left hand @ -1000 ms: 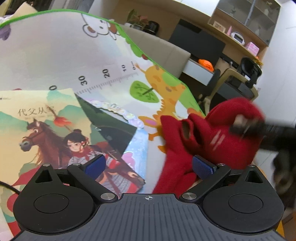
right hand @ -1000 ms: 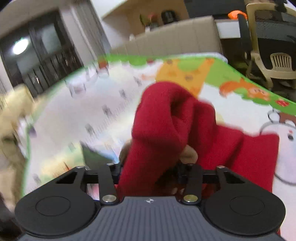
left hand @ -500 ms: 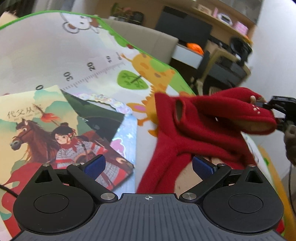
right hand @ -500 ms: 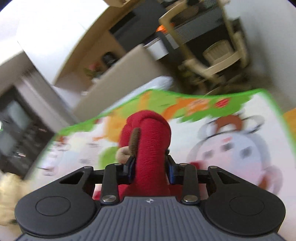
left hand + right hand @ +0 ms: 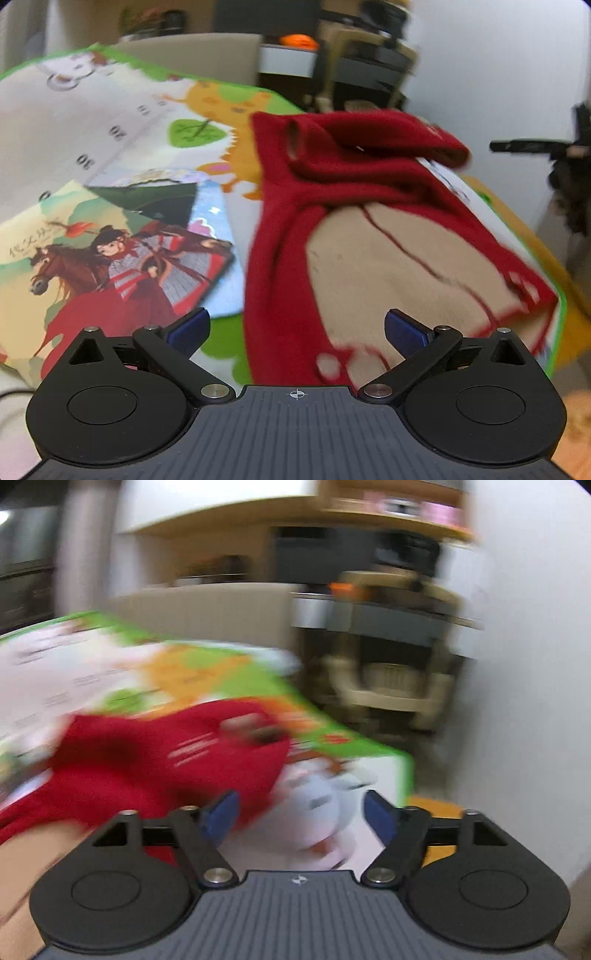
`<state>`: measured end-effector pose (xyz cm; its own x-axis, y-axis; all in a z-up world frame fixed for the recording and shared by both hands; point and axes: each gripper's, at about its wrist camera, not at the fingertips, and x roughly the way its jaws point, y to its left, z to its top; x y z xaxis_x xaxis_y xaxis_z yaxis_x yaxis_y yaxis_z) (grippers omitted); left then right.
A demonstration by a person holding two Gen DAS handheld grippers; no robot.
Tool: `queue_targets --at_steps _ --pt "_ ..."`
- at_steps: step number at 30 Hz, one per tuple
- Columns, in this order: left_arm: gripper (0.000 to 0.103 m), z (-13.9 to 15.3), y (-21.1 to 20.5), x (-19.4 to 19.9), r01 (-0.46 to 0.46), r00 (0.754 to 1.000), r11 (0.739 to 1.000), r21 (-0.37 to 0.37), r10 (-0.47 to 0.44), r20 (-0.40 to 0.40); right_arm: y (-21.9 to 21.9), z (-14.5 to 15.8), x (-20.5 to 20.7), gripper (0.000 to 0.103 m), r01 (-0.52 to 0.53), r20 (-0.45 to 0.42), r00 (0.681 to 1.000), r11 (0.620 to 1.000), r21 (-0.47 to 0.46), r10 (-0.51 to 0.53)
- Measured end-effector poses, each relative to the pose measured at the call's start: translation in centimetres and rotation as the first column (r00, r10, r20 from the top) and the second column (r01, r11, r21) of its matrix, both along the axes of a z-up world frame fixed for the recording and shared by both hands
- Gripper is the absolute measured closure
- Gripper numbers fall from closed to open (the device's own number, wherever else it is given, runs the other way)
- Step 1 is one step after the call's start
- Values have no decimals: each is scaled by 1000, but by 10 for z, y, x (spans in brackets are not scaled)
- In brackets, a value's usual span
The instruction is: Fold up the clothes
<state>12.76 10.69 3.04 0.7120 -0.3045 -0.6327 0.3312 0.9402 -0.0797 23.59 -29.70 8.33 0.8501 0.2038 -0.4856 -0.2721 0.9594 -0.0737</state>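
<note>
Now the red garment point(image 5: 295, 206) with a beige panel lies on the right half of the cartoon play mat point(image 5: 110, 122), its far part folded over. Left of it lie picture books point(image 5: 110, 240). Near it, the left gripper point(image 5: 295, 332) and right gripper point(image 5: 301, 814) gape wide, holding nothing.

Illustrated book point(image 5: 110, 254) on cartoon play mat point(image 5: 110, 110), beige chair point(image 5: 391, 679) beyond
</note>
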Motion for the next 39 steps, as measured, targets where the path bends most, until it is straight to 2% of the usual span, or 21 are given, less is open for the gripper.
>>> queue_targets --at_steps 2,4,9,12,14,15,18,20,21,24,26,28,31,35,37,39 --pt "0 -7 -6 -5 16 1000 999 36 -16 -13 19 -9 -50 16 -144 -53 988 989 -31 142" --pt "0 -16 -11 -8 18 999 998 63 -16 -38 38 -25 -96 16 -268 -115 959 962 -51 261" --pt "0 -21 -16 -16 14 999 992 127 -10 -30 65 -73 -140 16 -293 -127 954 928 -231 270" --pt "0 -22 -11 -22 24 999 990 141 -18 -44 69 -96 -147 16 -244 -111 970 898 -366 218" --pt "0 -24 -8 -29 37 998 988 148 -29 -56 65 -95 -150 16 -219 -81 976 898 -381 204" --pt "0 -25 -5 -32 15 999 988 157 -8 -48 63 -94 -150 16 -195 -56 980 900 -390 188" --pt "0 -25 5 -30 -135 991 977 165 137 -1 54 -87 -141 16 -47 69 994 927 -373 79" --pt "0 -22 17 -24 -259 966 950 173 256 38 46 -79 -137 16 40 134 991 948 -317 3" --pt "0 -21 21 -22 -286 958 941 179 281 53 44 -79 -137 14 50 146 989 949 -311 -5" --pt "0 -26 17 -22 -239 971 944 225 239 30 53 -95 -139 13 27 128 991 932 -362 21" --pt "0 -27 10 -27 -232 973 937 261 221 71 62 -112 -142 13 -5 99 994 920 -392 48" --pt "0 -24 9 -24 -237 971 927 291 221 86 64 -121 -139 14 9 104 994 919 -395 36" --pt "0 -6 12 -28 -282 958 906 316 247 144 47 -102 -137 19 76 182 983 929 -362 -9" --pt "0 40 -3 -68 -256 949 907 335 170 265 29 -60 -171 19 109 300 954 928 -357 4" --pt "0 58 -17 -98 -240 939 895 377 115 324 23 -44 -196 19 81 306 951 931 -357 35" --pt "0 67 -25 -120 -212 937 891 401 70 342 17 -37 -215 19 32 274 959 936 -350 69"
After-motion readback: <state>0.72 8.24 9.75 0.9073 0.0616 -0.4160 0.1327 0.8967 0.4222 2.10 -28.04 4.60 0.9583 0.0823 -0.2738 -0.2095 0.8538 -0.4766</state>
